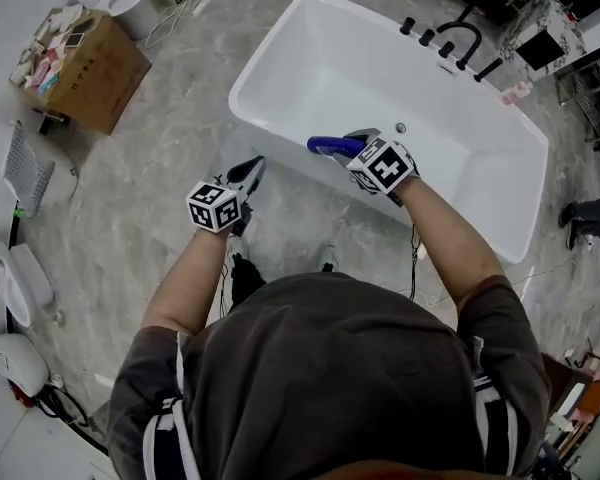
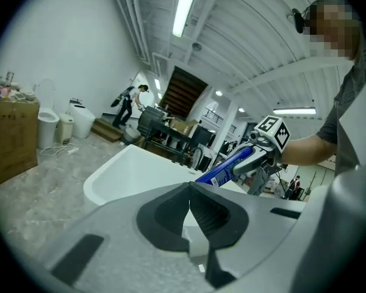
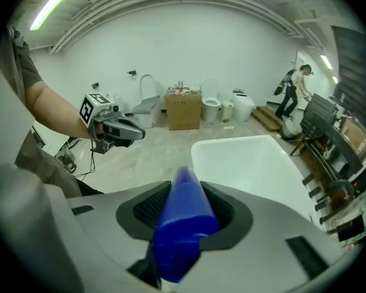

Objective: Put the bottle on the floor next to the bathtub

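Two grippers show below the person's head, over a grey marbled floor point(image 1: 160, 158). At the far left, an open brown cardboard box point(image 1: 95, 68) full of small items stands on that floor, well apart from everything else. To its right, the left gripper point(image 1: 251, 171) hovers over the floor just beside the tub's near wall; its jaws are pressed together with nothing between them. Next comes the blue plastic bottle point(image 1: 327, 146), lying roughly level in the air above the tub's near rim and not touching the floor. The right gripper point(image 1: 352, 147) holds it, with the jaws partly apart and the pads clamped on the bottle's body from both sides. Beyond lies the white freestanding bathtub point(image 1: 360, 78), with black tap fittings point(image 1: 458, 40) along its far rim.
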Demonstrator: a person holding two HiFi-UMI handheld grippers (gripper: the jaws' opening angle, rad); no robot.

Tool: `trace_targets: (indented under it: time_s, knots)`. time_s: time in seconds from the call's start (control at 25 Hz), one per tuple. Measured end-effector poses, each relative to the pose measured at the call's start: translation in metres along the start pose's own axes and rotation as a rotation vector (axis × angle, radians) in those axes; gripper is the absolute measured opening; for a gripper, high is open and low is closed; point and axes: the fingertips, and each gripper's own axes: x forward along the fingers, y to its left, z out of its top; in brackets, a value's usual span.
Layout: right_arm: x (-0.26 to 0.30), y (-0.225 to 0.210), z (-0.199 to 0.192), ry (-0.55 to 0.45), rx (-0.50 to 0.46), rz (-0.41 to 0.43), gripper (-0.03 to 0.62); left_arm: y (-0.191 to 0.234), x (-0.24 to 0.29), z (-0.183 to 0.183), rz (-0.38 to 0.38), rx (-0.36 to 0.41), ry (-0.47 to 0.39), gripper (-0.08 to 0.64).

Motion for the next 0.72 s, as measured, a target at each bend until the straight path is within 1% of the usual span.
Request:
trace_targets:
  time_s: [0.08,0.16,0.28,0.36,0.52,0.72]
  knots:
    - [0.05,0.015,0.014,0.047,-0.033,0.027,0.138,0.032,-0.015,-0.018,0.012,-0.023,0.005,0.005]
    - [0.103,0.028,0.022,0.103,-0.059,0.045,0.138,0.065,-0.03,-0.04,0.022,-0.062,0.013,0.006]
    - [0.184,0.046,0.027,0.19,-0.07,0.067,0.138,0.117,-0.059,-0.08,0.052,-0.143,0.027,0.005]
    - [0.236,0.056,0.026,0.239,-0.084,0.083,0.138,0.152,-0.075,-0.109,0.075,-0.177,0.046,0.005]
    - [0.341,0.072,0.003,0.329,-0.097,0.111,0.138,0.214,-0.094,-0.171,0.102,-0.226,0.075,0.005]
    - [0.462,0.091,-0.05,0.433,-0.085,0.143,0.138,0.28,-0.111,-0.256,0.15,-0.31,0.113,0.006]
